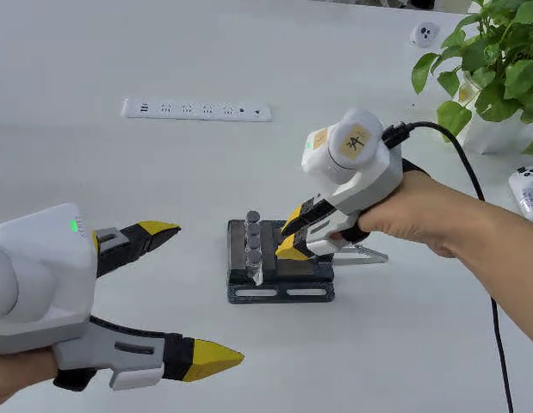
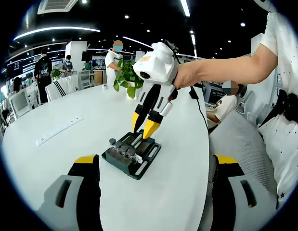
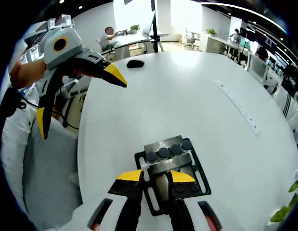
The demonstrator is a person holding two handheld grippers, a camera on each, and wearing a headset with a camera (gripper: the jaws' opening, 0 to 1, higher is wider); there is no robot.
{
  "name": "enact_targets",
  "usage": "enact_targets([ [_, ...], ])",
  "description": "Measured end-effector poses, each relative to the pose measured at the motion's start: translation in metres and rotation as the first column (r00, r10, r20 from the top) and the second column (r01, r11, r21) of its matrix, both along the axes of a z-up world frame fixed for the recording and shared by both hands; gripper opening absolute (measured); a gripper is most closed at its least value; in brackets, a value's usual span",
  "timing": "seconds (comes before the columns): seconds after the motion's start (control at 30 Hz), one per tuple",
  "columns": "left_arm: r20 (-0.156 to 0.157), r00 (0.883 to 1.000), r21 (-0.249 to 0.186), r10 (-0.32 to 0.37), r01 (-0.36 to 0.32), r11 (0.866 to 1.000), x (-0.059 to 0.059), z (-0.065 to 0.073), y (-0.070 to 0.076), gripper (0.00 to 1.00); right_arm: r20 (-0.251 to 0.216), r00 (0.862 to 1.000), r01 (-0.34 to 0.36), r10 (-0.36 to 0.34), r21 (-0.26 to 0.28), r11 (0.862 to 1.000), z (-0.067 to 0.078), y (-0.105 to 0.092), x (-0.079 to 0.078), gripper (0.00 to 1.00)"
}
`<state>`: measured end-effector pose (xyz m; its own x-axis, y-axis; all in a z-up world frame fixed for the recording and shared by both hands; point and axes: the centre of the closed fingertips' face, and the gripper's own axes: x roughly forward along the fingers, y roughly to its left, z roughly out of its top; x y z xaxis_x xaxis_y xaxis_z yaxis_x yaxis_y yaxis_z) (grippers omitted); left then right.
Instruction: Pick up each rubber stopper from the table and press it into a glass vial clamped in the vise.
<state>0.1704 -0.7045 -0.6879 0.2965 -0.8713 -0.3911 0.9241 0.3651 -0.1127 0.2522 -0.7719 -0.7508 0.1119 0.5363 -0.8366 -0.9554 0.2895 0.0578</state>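
Note:
A black vise [image 1: 283, 292] stands mid-table and clamps a row of several glass vials [image 1: 253, 249], each with a dark rubber stopper [image 3: 163, 153] seated in its mouth. My right gripper [image 1: 292, 235] hovers just over the vise's right half, behind the vials. Its jaws stand a narrow gap apart with nothing between them [image 3: 156, 176]. My left gripper [image 1: 195, 292] is at the lower left, wide open and empty, pointing at the vise [image 2: 134, 159] from a short way off. From that side, the right gripper [image 2: 144, 124] hangs tips-down above the vials [image 2: 122, 147].
A white power strip [image 1: 197, 109] lies at the back. A potted plant [image 1: 498, 69] and a white controller [image 1: 529, 191] sit at the right edge, and a black cable [image 1: 481, 206] trails from the right gripper. A small white device [image 1: 425, 34] lies far back.

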Motion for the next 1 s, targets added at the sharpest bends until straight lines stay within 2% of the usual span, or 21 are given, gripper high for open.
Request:
enact_targets([
  [0.27,0.020,1.000,0.002,0.004,-0.004,1.000,0.002,0.003,-0.001,0.99,0.019,0.997,0.071,-0.072,0.072,0.995,0.013,-0.021,-0.009,0.24],
  [0.37,0.026,1.000,0.012,0.002,-0.002,1.000,0.003,0.002,0.000,0.99,0.015,0.995,0.100,-0.102,0.099,0.990,0.014,-0.029,-0.014,0.27],
  [0.43,0.043,0.999,0.027,0.000,-0.001,1.000,0.004,0.001,0.001,0.99,0.020,0.993,0.117,-0.120,0.116,0.986,0.014,-0.035,-0.018,0.29],
  [0.53,0.044,0.999,0.025,0.008,-0.009,1.000,0.004,0.003,0.000,0.99,0.028,0.988,0.144,-0.150,0.145,0.979,0.016,-0.044,-0.023,0.33],
  [0.7,0.060,0.998,0.033,0.015,-0.017,0.999,0.007,-0.001,0.004,0.99,0.025,0.981,0.183,-0.191,0.200,0.963,0.016,-0.058,-0.033,0.39],
  [0.83,0.068,0.997,0.022,0.028,-0.030,0.999,0.009,-0.002,0.006,0.99,0.031,0.973,0.211,-0.227,0.259,0.943,0.017,-0.065,-0.039,0.45],
  [1.0,0.069,0.997,0.032,0.029,-0.031,0.999,0.011,-0.010,0.009,0.99,0.033,0.962,0.248,-0.272,0.319,0.915,0.014,-0.070,-0.047,0.56],
])
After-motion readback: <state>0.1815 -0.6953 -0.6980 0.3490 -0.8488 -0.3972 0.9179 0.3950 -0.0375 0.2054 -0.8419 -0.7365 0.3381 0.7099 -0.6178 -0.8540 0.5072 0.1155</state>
